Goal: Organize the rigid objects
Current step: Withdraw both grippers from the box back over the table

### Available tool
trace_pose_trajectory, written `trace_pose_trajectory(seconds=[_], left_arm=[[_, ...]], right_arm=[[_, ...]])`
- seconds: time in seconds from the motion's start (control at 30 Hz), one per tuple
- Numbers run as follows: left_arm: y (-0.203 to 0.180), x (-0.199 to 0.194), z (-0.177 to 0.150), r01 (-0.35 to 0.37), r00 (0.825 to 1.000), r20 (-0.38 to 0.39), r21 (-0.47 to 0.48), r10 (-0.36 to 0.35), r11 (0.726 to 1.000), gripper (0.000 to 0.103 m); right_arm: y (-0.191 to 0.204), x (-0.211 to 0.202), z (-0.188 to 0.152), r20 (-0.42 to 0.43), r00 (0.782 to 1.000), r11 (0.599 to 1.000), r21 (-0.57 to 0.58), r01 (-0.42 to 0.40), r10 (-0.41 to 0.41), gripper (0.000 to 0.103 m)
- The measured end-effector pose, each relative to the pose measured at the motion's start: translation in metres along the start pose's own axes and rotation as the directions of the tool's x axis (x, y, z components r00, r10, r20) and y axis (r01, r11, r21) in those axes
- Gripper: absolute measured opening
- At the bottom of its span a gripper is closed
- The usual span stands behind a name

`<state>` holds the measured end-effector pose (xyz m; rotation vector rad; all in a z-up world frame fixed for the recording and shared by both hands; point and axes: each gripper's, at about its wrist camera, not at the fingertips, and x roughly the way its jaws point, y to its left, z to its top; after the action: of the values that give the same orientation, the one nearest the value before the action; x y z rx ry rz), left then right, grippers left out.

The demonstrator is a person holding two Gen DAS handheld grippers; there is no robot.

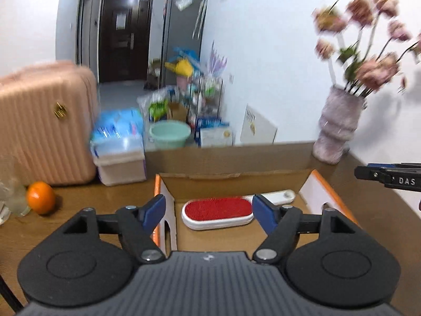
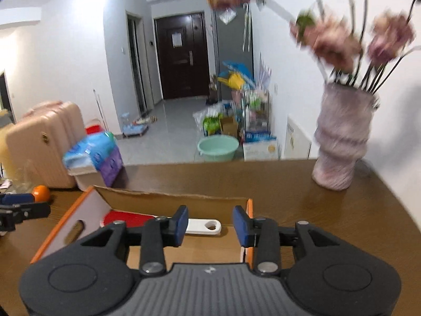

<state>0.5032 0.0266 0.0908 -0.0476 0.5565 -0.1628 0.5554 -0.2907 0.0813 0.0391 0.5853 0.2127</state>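
A red-faced, white-bodied brush [image 1: 217,212] lies flat, bristles up, inside the open cardboard box [image 1: 313,184], with a flat white opener [image 2: 202,227] just behind it on the box floor.

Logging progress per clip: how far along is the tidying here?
Done: the red-faced brush and a white flat tool with a heart-shaped hole already lie inside the cardboard box. In hand: nothing; the left tool and right tool are both open and empty above the box. Possibly left: the orange on the table, outside the box.
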Motion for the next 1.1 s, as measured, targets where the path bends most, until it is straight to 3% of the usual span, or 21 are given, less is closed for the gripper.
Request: trace_pose_trajectory(seconds=[0.13,0.27,0.4,0.5,0.6,0.77,0.9,1.0,1.1], left_arm=[[-0.010,-0.072,-0.017,-0.031,0.991,0.132,-0.004,0.031,1.000,0.079],[-0.022,-0.138,-0.053,-0.073,0.964,0.260,0.045,0.059,0.996,0.086],[-0.030,-0.193,-0.103,-0.099,0.937,0.341,0.072,0.069,0.992,0.092],[-0.027,-0.235,-0.153,-0.099,0.914,0.398,0.035,0.077,0.994,0.099],[-0.025,-0.271,-0.200,-0.105,0.906,0.415,0.024,0.086,0.994,0.102],[-0.017,-0.308,-0.247,-0.107,0.917,0.387,0.010,0.095,0.994,0.103],[-0.015,-0.324,-0.263,-0.088,0.921,0.385,0.048,0.063,0.995,0.103],[-0.016,-0.321,-0.263,-0.069,0.922,0.385,0.043,0.048,0.997,0.103],[-0.019,-0.312,-0.271,-0.056,0.935,0.351,0.035,0.040,0.998,0.103]], right_arm=[[0.011,-0.068,-0.006,0.073,0.997,1.000,-0.028,-0.011,0.013,0.046],[0.027,-0.131,-0.037,0.155,0.987,0.997,-0.067,-0.024,0.035,0.052],[0.043,-0.180,-0.085,0.211,0.977,0.995,-0.096,-0.013,0.033,0.054],[0.056,-0.212,-0.126,0.256,0.966,0.995,-0.101,-0.007,0.033,0.059],[0.072,-0.241,-0.172,0.292,0.955,0.993,-0.114,-0.014,0.047,0.065],[0.097,-0.276,-0.227,0.317,0.948,0.997,-0.069,-0.022,0.043,0.071],[0.112,-0.302,-0.263,0.336,0.941,0.999,0.000,-0.047,0.045,0.079],[0.125,-0.310,-0.274,0.306,0.951,0.997,-0.073,-0.024,0.045,0.080],[0.130,-0.313,-0.280,0.313,0.950,0.994,-0.109,0.017,0.018,0.084]])
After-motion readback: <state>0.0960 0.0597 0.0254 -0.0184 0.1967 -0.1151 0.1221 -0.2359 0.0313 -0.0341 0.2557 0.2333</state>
